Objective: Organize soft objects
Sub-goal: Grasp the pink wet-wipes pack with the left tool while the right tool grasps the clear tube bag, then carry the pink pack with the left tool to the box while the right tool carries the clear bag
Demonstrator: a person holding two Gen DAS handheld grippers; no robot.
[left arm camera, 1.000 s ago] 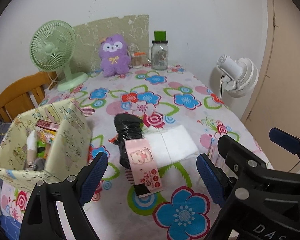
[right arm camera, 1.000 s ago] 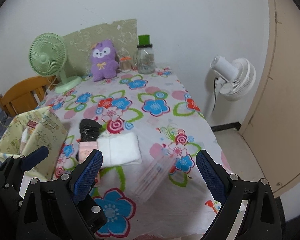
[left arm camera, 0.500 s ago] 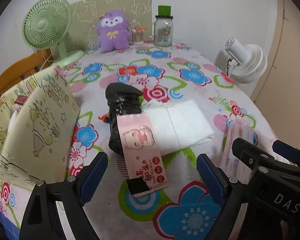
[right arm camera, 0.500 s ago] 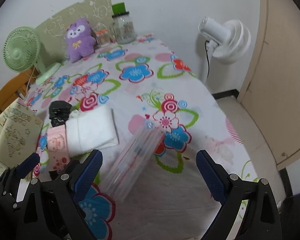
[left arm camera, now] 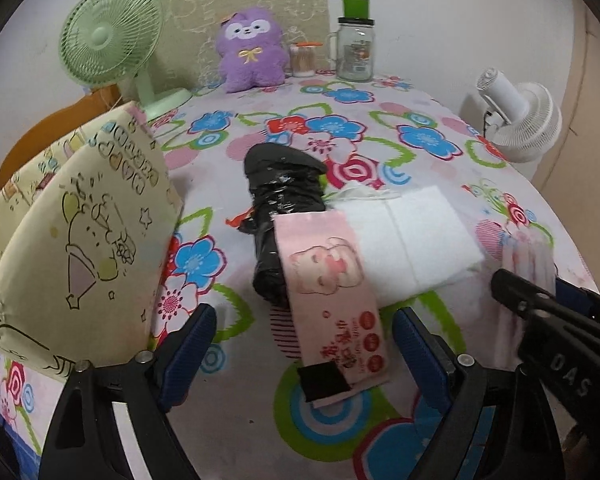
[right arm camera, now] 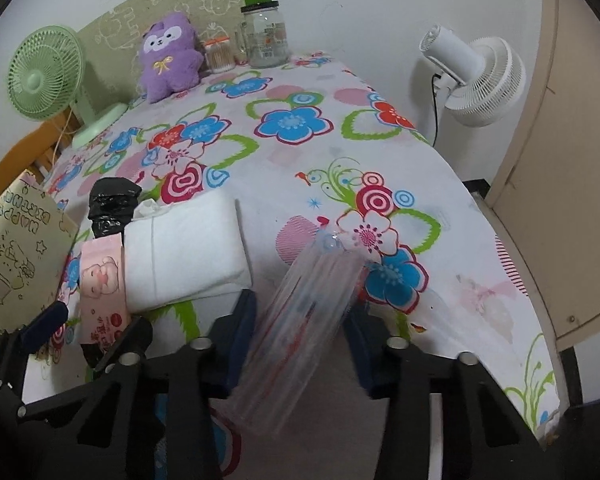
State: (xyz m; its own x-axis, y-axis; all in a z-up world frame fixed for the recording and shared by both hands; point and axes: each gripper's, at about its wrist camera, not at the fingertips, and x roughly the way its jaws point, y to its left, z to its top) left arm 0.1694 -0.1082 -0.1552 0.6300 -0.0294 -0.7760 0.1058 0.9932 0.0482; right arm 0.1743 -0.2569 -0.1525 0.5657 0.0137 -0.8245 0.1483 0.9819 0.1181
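Right tongs [right arm camera: 300,338] angled down, jaws just closing; left tongs [left arm camera: 304,348] angled down, jaws wide.

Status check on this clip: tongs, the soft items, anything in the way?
Right tongs just closing on clear packet. Left tongs open over pink wipes pack. Nothing in the way.

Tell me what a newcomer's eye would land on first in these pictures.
First the loud flowered tablecloth, then the purple plush toy at the far edge between a green fan and a glass jar. Nearer, the right gripper, jaws just closing, pinches a clear plastic pack; a pink wipes pack lies before the open left gripper.
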